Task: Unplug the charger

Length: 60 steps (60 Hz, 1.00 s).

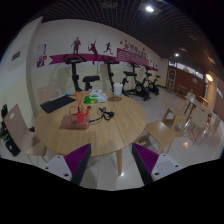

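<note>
Hand-held gripper (111, 160) hangs open and empty over a gym room, well short of the round surface (100, 130)

Its two purple-padded fingers stand wide apart with nothing between them. The charger cannot be picked out for certain; a dark cable (100, 115) lying among small items near the middle of the surface, beyond the fingers, likely leads to it. Judged from here, a plug would be light, stiff and smooth, best pinched across its body and not by the soft cord. Chairs (20, 128) ring the surface and exercise bikes (135, 82) line the far wall
</note>
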Motion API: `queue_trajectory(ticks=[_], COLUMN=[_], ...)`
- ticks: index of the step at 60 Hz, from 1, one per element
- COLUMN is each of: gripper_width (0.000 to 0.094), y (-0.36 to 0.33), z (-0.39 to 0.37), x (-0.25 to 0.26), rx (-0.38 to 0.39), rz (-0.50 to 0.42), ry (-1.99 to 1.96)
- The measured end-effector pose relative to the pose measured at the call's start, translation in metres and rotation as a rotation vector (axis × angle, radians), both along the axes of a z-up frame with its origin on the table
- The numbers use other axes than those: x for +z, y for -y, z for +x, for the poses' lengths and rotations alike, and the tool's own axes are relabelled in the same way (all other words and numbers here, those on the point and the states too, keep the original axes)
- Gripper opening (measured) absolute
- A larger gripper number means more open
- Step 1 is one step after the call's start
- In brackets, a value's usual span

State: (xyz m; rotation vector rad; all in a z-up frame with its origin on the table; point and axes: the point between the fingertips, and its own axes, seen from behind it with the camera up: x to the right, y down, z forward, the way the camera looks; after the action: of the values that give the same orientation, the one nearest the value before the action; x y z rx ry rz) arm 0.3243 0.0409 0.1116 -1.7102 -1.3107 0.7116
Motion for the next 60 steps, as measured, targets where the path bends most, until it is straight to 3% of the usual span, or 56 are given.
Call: queue_trajectory(ticks=[15,37,60], gripper_width=[0.0858,0.0861,0.0858], y=[0.017,0.099,0.105], z=[-0.013,-0.091,-0.198], x=[0.001,-0.014,-0.043], rx=[0.053,0.183,0.118], rz=[0.003,-0.010,-0.042], ry=[-0.005,-0.021,-0.074])
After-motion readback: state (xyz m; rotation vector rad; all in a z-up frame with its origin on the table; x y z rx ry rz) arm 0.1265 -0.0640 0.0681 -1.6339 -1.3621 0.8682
